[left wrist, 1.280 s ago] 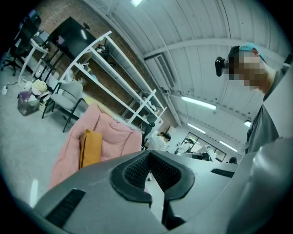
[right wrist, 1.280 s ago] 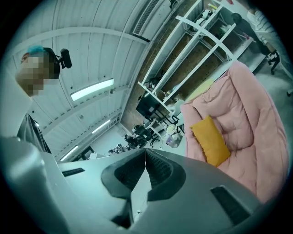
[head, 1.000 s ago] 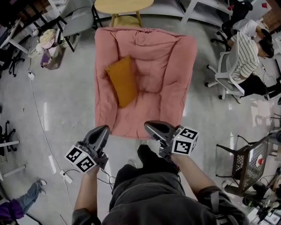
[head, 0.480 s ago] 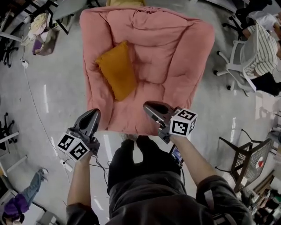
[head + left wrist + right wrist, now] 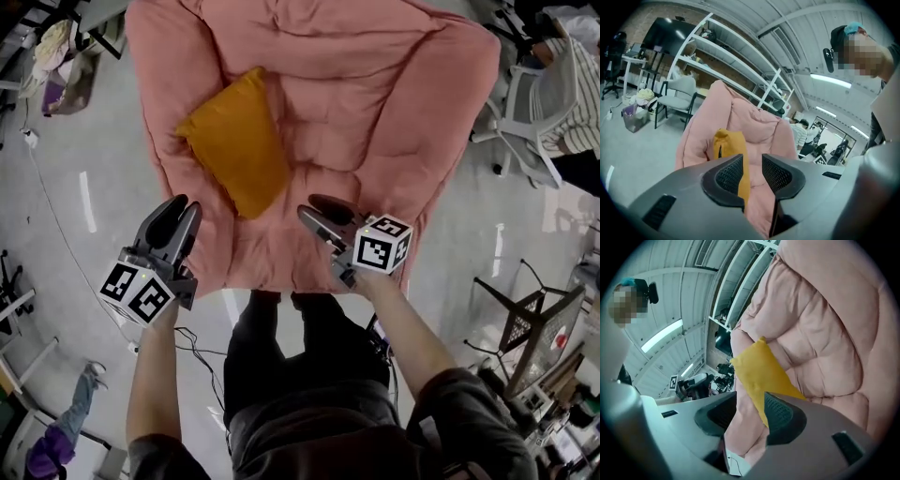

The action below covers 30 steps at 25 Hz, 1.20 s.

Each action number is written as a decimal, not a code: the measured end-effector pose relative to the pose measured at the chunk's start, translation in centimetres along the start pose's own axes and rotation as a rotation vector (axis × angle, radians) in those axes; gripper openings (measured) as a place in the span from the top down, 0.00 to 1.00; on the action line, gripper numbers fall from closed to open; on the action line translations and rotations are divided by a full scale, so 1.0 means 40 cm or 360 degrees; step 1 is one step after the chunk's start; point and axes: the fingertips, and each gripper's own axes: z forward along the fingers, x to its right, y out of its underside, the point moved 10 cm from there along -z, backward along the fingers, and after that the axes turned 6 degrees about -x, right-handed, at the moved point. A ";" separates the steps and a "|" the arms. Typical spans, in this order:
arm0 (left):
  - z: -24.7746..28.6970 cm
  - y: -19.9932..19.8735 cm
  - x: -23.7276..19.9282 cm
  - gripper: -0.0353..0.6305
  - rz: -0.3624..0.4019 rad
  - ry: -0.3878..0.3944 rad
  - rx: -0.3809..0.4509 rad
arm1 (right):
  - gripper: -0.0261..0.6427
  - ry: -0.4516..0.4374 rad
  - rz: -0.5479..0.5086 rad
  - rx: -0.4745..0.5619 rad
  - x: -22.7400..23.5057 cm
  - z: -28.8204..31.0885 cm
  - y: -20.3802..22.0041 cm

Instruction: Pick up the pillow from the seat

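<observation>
Approaching the chair, both grippers empty. The pillow (image 5: 234, 141) lies on the seat (image 5: 375, 112), on the person's left side. It leans against the padded armrest, with one corner pointing at the front edge.

The left gripper (image 5: 178, 208) hovers over the floor (image 5: 75, 187) just beside the chair's front left corner. Its jaws are opening, part way apart, with nothing between the pads. In the left gripper view the pillow (image 5: 729, 140) shows through the gap but well beyond it. The right gripper (image 5: 317, 208) is over the seat's front edge, near the pillow's lower corner but not touching. Its jaws are also opening, gap moderate, nothing held. The right gripper view has the pillow (image 5: 761, 371) ahead of the jaws.

Handling, judged:
- The pillow looks light, soft and squashy, so it will sag and fold when lifted by one point.
- The fabric looks matte and woven, not slippery, and nothing here is fragile.
- Best hold is probably a pinch on an edge or corner seam, where the stuffing is thin enough for the jaws.
- Two opposite edges, one per gripper, would keep it flat.

Materials:
- The pillow is mustard-orange and roughly rectangular, plump in the middle with tapered corners.
- The seat is pink quilted padding, puffy with stitched creases, and will give under pressure.
- The jaw pads are dark with a ribbed mesh texture.
- The floor is smooth, glossy grey.
</observation>
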 end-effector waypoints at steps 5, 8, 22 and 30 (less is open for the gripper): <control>0.083 -0.036 -0.094 0.74 0.0035 0.0009 -0.0059 | 0.69 0.0052 0.0025 -0.0046 0.105 0.096 0.011; 0.135 -0.056 -0.141 0.66 0.0060 -0.0018 -0.0050 | 0.66 0.0079 0.0022 -0.0066 0.177 0.149 0.004; 0.289 -0.148 -0.225 0.50 0.0155 0.0108 -0.0088 | 0.52 0.0043 0.0092 -0.0338 0.377 0.262 0.082; 0.321 -0.121 -0.247 0.56 0.0154 0.0161 -0.0110 | 0.50 -0.0127 0.0203 -0.0326 0.424 0.346 0.107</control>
